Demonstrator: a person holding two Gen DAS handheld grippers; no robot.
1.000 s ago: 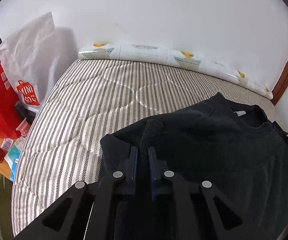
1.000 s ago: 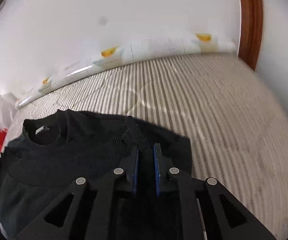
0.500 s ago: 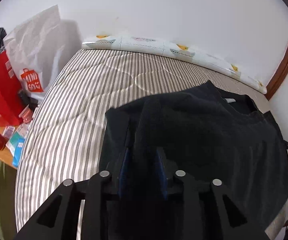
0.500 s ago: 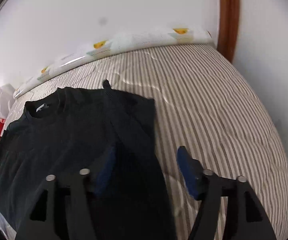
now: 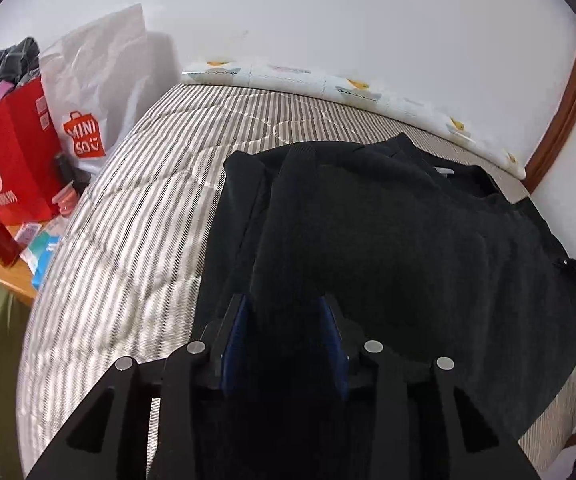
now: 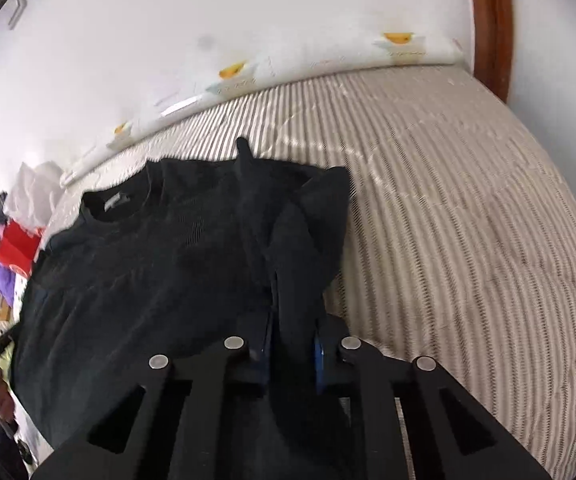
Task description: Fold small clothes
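Since a second ago, both sleeves have been folded inward onto the black sweater (image 5: 387, 240) lying on the striped bed (image 5: 136, 240). Left gripper (image 5: 284, 332) tilts downward, fingers opening around sleeve fabric. Right gripper (image 6: 291, 344) is closing on a sleeve fold. Clothes fill a red bag (image 5: 12, 168) beside a white Miniso bag (image 5: 96, 92).
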